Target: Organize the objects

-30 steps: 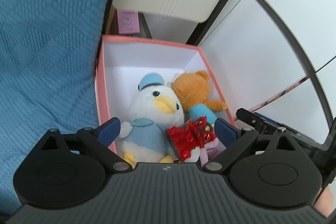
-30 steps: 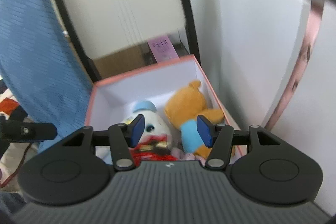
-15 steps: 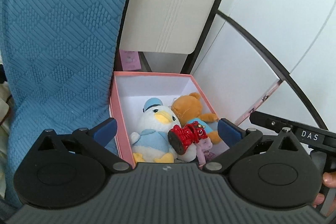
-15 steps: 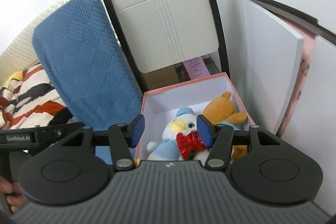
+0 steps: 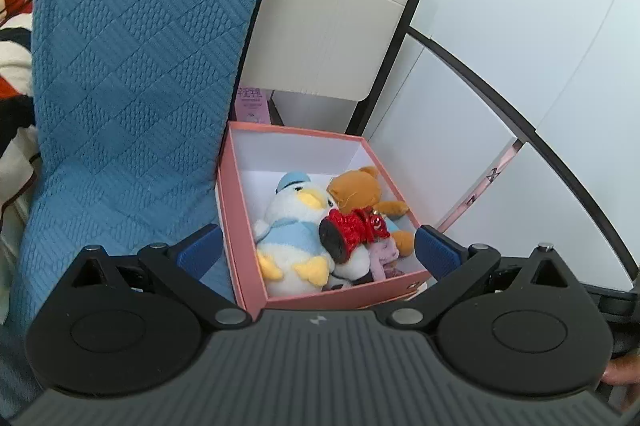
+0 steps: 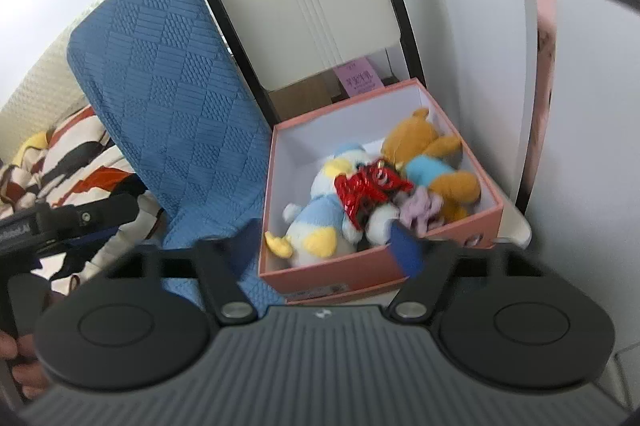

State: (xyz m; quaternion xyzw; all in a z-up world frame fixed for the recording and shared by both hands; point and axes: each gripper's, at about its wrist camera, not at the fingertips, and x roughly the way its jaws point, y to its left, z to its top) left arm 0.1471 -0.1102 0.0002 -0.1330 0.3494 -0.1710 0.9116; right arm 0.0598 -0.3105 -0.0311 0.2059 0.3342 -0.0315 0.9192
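Note:
An open pink box [image 5: 236,222] [image 6: 332,274] holds a white duck plush in blue [image 5: 292,222] [image 6: 320,214], a brown bear plush [image 5: 356,190] [image 6: 436,162], a red shiny toy [image 5: 352,230] [image 6: 368,186] and a small purple plush [image 5: 382,254] [image 6: 420,206]. My left gripper [image 5: 318,252] is open and empty, held back above the box's near edge. My right gripper [image 6: 324,246] is open and empty, above the box's near wall. The left gripper also shows at the left of the right wrist view [image 6: 68,218].
A blue quilted cushion [image 5: 132,66] [image 6: 172,98] leans left of the box. A beige chair back [image 5: 328,26] [image 6: 304,10] stands behind it. A white panel [image 5: 440,146] [image 6: 488,66] flanks the right. A striped cloth [image 6: 68,162] lies far left. A purple packet [image 5: 250,102] [image 6: 360,78] stands behind the box.
Both grippers have drawn back and up from the box, so the whole box and its surroundings show now. The toys stay in the box. The right gripper's fingers have spread wider apart.

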